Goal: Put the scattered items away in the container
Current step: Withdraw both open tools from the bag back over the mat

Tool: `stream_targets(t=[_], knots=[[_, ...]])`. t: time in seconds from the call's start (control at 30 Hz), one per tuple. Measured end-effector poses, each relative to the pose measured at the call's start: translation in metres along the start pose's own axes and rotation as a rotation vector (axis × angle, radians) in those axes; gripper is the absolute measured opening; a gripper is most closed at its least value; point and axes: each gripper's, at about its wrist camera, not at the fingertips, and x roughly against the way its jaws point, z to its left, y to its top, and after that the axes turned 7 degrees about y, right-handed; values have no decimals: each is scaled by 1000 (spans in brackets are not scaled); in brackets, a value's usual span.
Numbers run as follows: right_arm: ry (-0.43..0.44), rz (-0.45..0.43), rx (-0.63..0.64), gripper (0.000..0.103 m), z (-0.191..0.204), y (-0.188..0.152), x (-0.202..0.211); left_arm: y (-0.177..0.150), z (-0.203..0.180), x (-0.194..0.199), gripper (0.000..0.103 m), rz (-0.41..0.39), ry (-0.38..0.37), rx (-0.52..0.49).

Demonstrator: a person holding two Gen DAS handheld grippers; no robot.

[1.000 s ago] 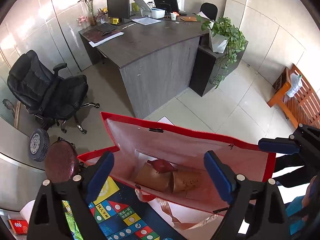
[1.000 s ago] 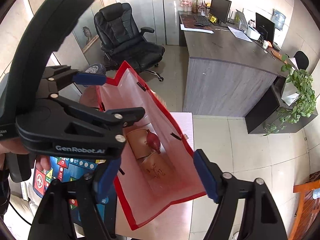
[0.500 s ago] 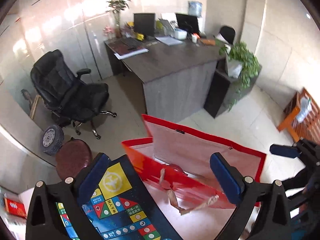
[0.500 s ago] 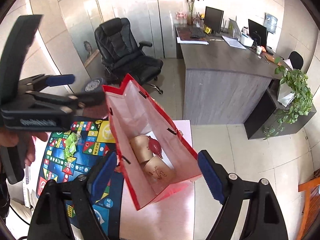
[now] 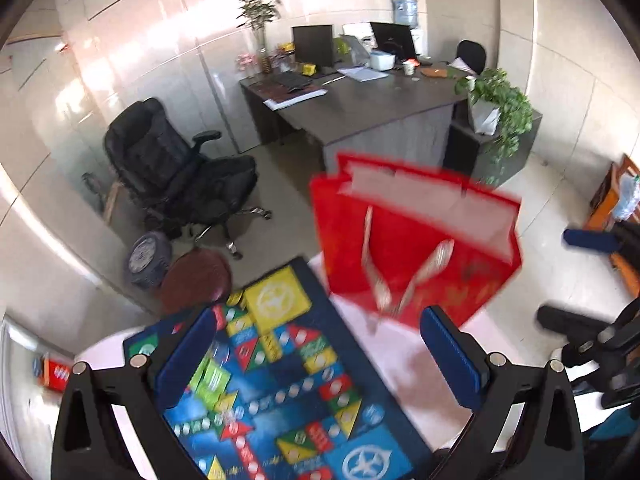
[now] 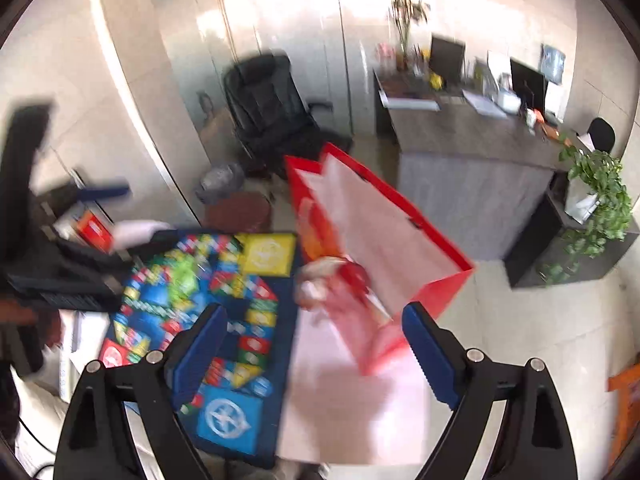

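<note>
— Where do we stand on the tidying?

— The red bag (image 5: 416,236) stands on the table beside the game mat (image 5: 280,380). The blur hides its contents — we cannot confirm what is inside. A green packet (image 6: 182,276) lies loose on the mat, so work remains.

— And the tools?

— The left gripper (image 5: 320,360) gapes wide, empty; the right gripper (image 6: 316,350) is opening, gripping nothing.
</note>
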Motion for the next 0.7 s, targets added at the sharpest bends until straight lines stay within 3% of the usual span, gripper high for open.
stream_targets(t=[0.07,0.17,0.27,0.47,0.6,0.7], knots=[[27,-7,47,99,26,-21,-2,-36,3,3,103,28,38,25],[89,72,110,99,55,-39,-23,-90,18,7,103,65,59,110],[97,109,142,99,77,-53,-48,-138,40,6,103,132,89,200],[-23,107,150,99,81,-56,-99,-208,97,18,103,181,195,319],[-50,120,108,99,73,-50,-132,-241,132,11,103,205,209,441],[-34,119,80,99,79,-55,-139,-256,148,1,103,213,232,453]])
